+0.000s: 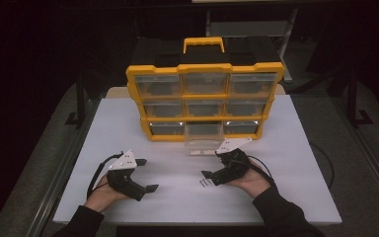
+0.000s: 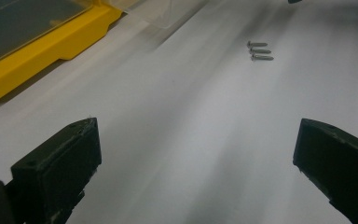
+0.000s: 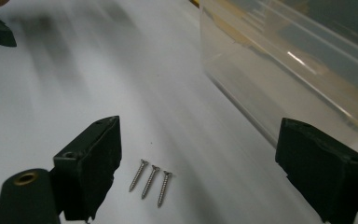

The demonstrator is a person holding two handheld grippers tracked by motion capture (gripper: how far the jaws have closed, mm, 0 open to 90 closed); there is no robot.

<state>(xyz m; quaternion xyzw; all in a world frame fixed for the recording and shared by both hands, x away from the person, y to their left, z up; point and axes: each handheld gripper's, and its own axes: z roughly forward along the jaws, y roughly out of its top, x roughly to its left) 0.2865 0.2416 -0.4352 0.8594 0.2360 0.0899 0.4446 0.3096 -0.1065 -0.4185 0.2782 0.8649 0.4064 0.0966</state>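
Three small silver screws point(image 1: 205, 182) lie side by side on the white table point(image 1: 286, 163). In the right gripper view the screws point(image 3: 150, 181) rest between the wide-apart jaws of my right gripper point(image 3: 200, 128), nearer its left jaw, and neither pad touches them. In the high view my right gripper point(image 1: 212, 165) sits just behind the screws, in front of a clear plastic drawer point(image 1: 203, 138) pulled out of the yellow organizer point(image 1: 205, 98). My left gripper point(image 1: 149, 174) rests open at the left with nothing in it. In its own view my left gripper point(image 2: 196, 126) faces the screws point(image 2: 258, 51) farther off.
The organizer's yellow frame point(image 2: 51, 42) holds three rows of clear drawers and has a yellow handle point(image 1: 203, 43) on top. The clear drawer point(image 3: 284, 70) stands close to the right jaw. Bare white table lies between the two hands. The room around the table is dark.
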